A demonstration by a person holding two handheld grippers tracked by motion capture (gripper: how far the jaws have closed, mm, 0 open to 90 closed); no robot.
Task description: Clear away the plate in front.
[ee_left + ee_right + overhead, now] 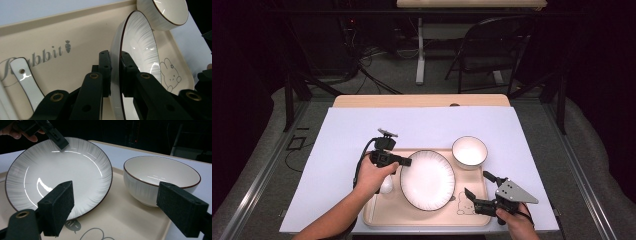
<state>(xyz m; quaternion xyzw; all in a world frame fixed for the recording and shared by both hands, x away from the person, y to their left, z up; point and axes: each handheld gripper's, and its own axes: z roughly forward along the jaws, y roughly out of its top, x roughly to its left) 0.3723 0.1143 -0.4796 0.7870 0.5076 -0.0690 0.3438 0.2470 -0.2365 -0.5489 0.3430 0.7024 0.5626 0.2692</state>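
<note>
Black foam-padded jaws of the left gripper (115,72) pinch the left rim of the white ribbed plate (140,50), which tilts up off the beige tray (377,217), its right edge down near the tray's middle. Right gripper (476,186) hovers spread at the tray's right edge, the glossy bowl (160,178) just beyond it.

Left claw (404,162) clamped; right claw (477,184) spread wide.
</note>
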